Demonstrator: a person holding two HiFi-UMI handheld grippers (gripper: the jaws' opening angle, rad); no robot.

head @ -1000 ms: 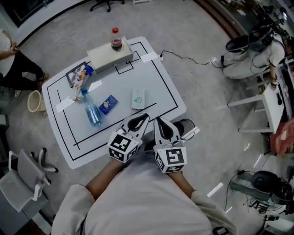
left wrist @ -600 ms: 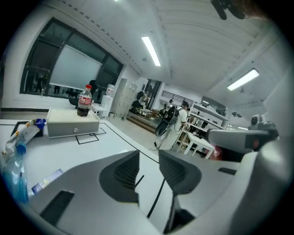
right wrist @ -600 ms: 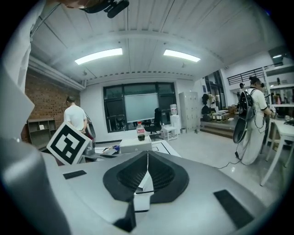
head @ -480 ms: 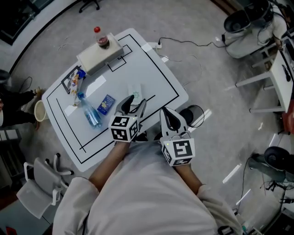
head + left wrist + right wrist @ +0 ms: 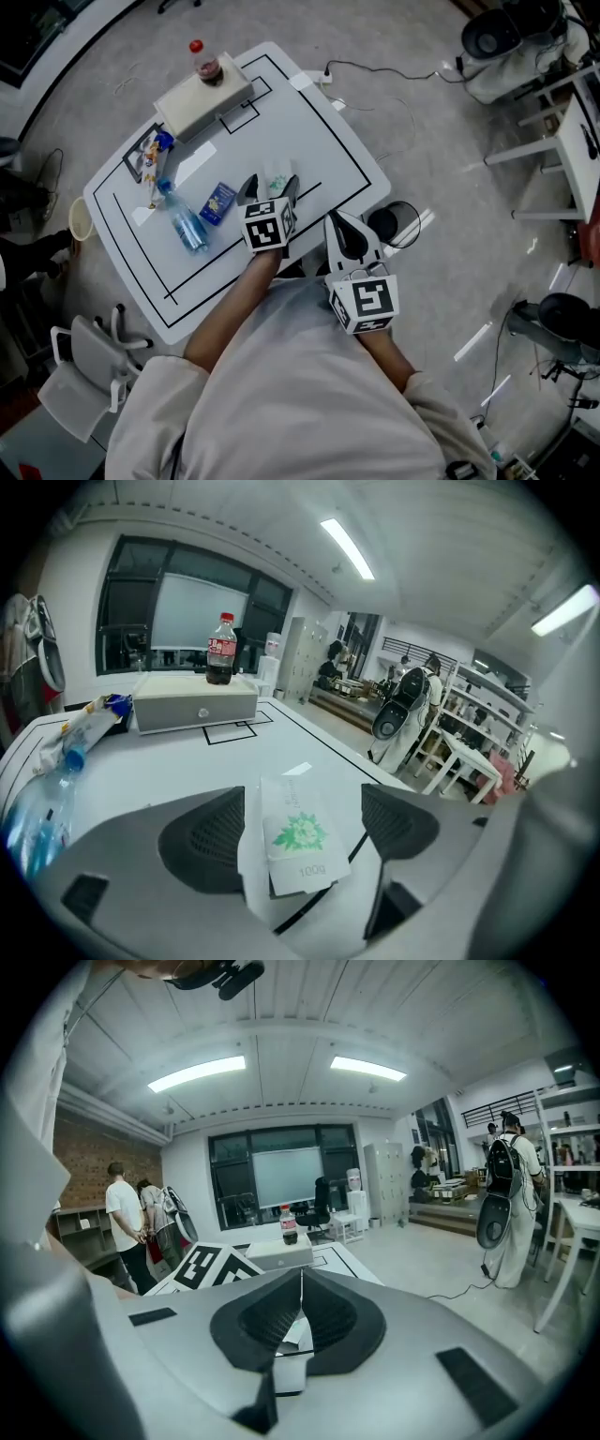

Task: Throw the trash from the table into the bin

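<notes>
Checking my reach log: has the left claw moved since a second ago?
Yes. The left claw went forward from the near edge of the table to the white packet, which now lies between its jaws; they have just been opening.

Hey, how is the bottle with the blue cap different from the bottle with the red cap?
The blue-capped bottle lies on its side directly on the table, while the red-capped bottle stands upright on top of the white box. The blue-capped bottle looks clear right through, whereas the red-capped bottle holds dark liquid. Both are capped plastic bottles.
</notes>
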